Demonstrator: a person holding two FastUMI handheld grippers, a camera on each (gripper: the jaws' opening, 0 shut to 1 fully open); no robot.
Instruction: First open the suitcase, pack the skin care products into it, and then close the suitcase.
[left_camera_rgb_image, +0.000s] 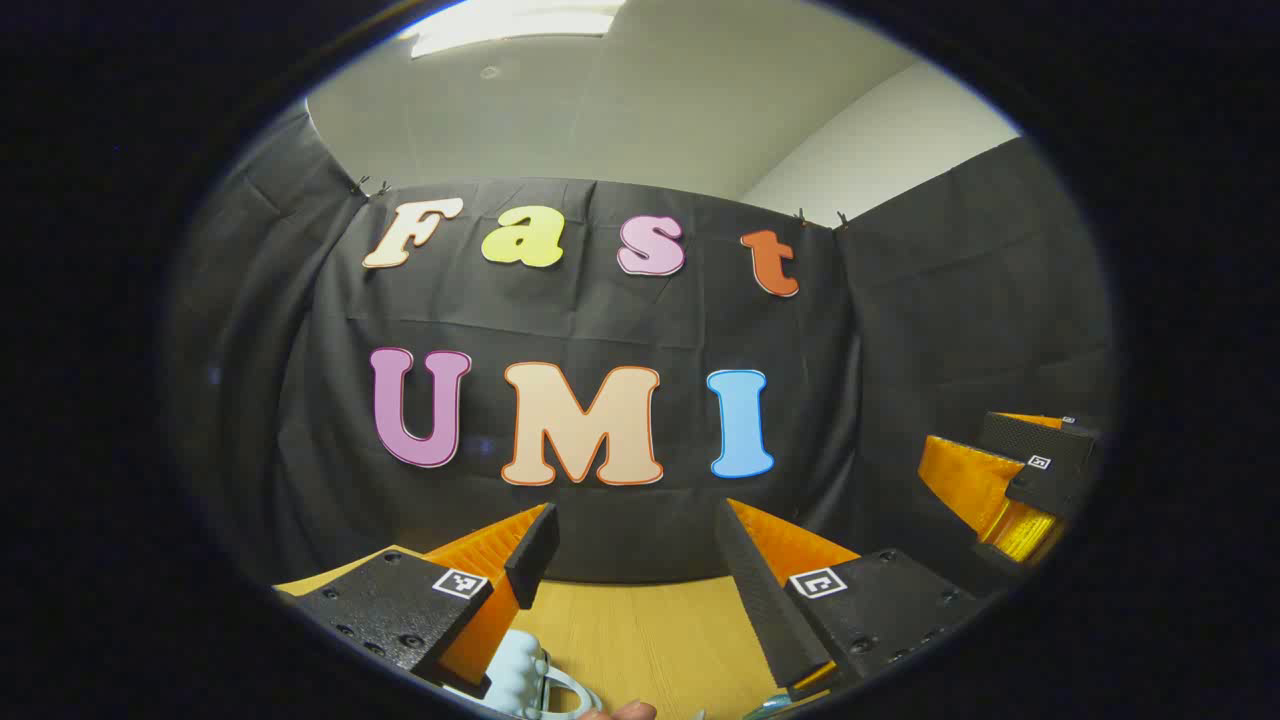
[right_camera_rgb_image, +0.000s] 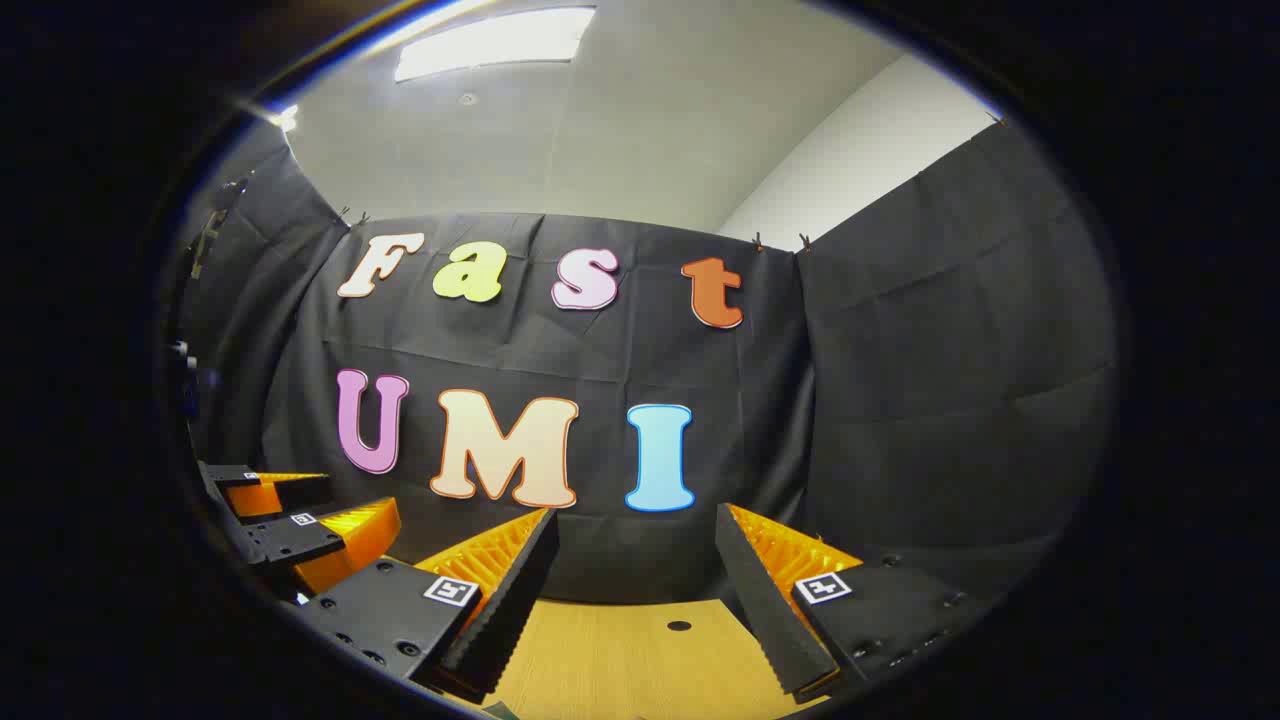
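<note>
Black cloth walls close the booth on the far side, under a pale ceiling with a lit panel, and a wooden table (left_camera_rgb_image: 660, 640) runs along the bottom of both views. Both tongs are held level and aimed at the far wall rather than down at the work. In the left gripper view the left gripper (left_camera_rgb_image: 632, 560) stands wide open with nothing between its two black-padded fingers; the right gripper (right_camera_rgb_image: 632, 570), in the right gripper view, is just as wide open and just as empty. Each also shows in the other's view off to the side, so the two are side by side and near each other. What the coming move turns on lies low: at the bottom edge of the left gripper view, just below and close in front of the left fingers, sits a pale blue bumpy object (left_camera_rgb_image: 520, 680) with a white loop beside it, too cropped to name, and a fingertip (left_camera_rgb_image: 620, 712) pokes in beside it. I judge the left gripper the nearer one, and it would have to tip down to reach. No suitcase or skin care products can be made out, so their long axes cannot be told. Counted: two grippers, four fingers, one pale blue object, one small dark hole (right_camera_rgb_image: 679, 626) in the table.
</note>
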